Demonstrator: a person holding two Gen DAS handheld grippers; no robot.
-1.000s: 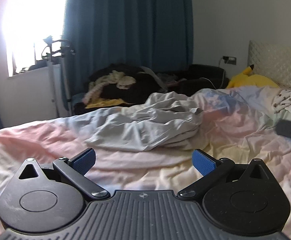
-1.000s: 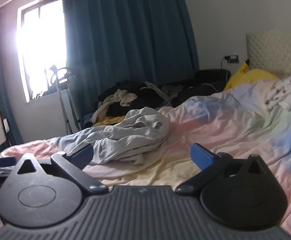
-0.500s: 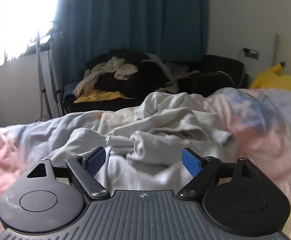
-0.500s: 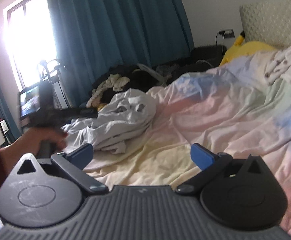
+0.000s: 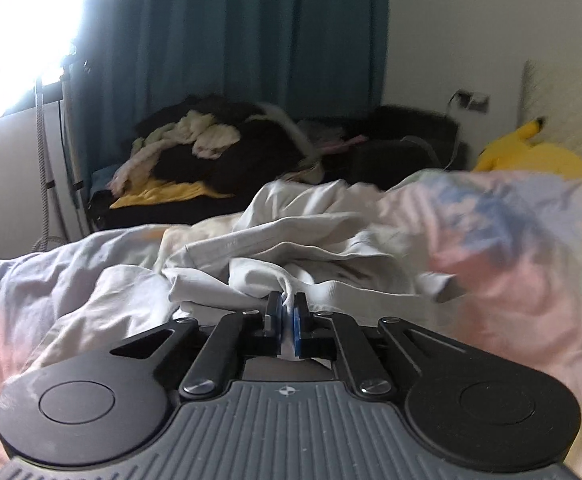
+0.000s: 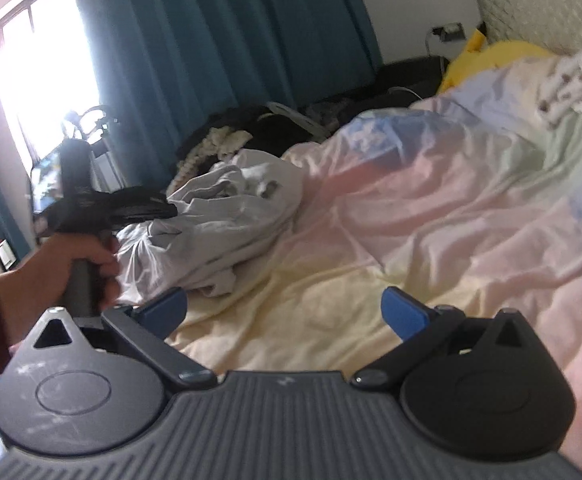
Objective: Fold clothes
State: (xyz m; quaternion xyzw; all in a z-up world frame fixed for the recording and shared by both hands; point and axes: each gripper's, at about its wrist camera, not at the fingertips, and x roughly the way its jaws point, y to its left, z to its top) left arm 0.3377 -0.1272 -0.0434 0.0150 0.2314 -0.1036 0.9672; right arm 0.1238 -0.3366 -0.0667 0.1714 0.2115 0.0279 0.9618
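White cotton, crumpled into one loose heap, is the single garment (image 5: 291, 248) on the bed, lying on the near-left part of the bedspread (image 5: 511, 248). That spread is one soft, wrinkled sheet washed in pale pink, yellow and blue. The left gripper (image 5: 287, 312) has its two blue-padded fingers drawn together on a small pinch of the garment's near edge, a fold of white cloth standing up between the pads. From the right wrist view the same tool (image 6: 139, 208) is seen side-on, black and angular, its tip against the left side of the garment (image 6: 227, 220), with the left hand (image 6: 71, 272) wrapped round its grey handle and a dark red sleeve at the wrist. The right gripper (image 6: 285, 314) hangs over bare bedspread (image 6: 431, 216) to the right of the heap, its two flat blue pads spread wide with nothing between them; each gripper body is ribbed grey plastic flanked by two round black discs.

Far behind the bed, one teal curtain (image 5: 251, 52) falls in heavy vertical pleats beside one glaring window (image 5: 19, 28). One dark pile of mixed clothes (image 5: 219, 152) sits below it. At the far right lie one yellow plush toy (image 5: 531, 152), one quilted headboard (image 6: 539, 4) and one small spotted white cloth (image 6: 575, 80).
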